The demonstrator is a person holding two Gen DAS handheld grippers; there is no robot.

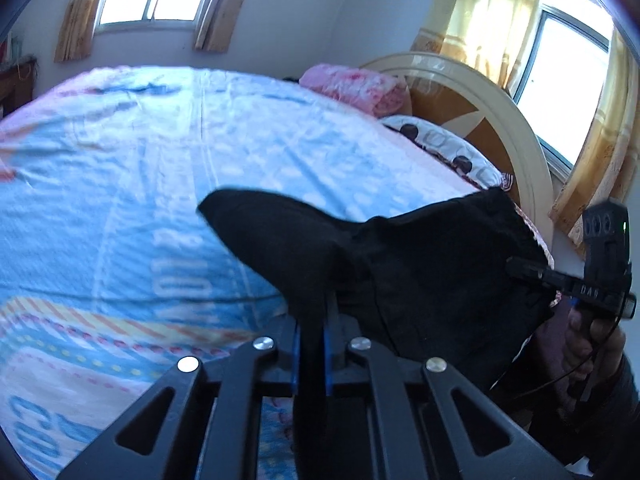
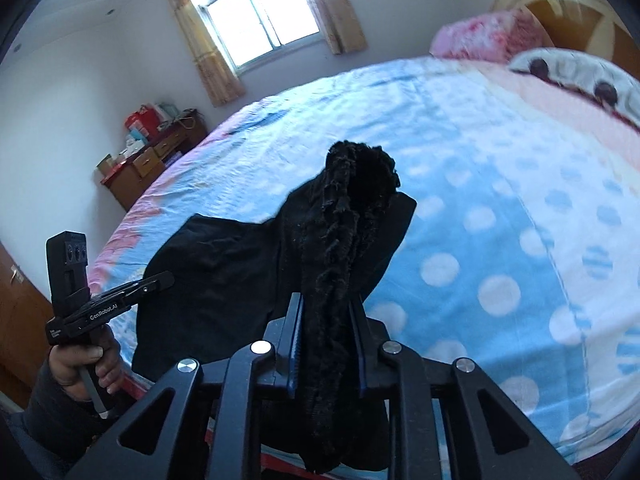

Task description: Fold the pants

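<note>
The black pants (image 1: 420,264) hang in the air above the bed, stretched between both grippers. My left gripper (image 1: 316,320) is shut on one black edge of the pants, which sticks up past the fingers. My right gripper (image 2: 328,320) is shut on a thick fuzzy bunch of the pants (image 2: 344,216). In the left wrist view the right gripper (image 1: 520,266) shows at the far right, its tip against the cloth. In the right wrist view the left gripper (image 2: 164,278) shows at the lower left, held by a hand.
Below lies a bed with a blue, white and pink dotted cover (image 2: 500,208). A pink blanket (image 1: 352,86), a pillow (image 1: 448,148) and a round headboard (image 1: 516,120) are at its head. A wooden desk with boxes (image 2: 148,160) stands by the far wall under a window.
</note>
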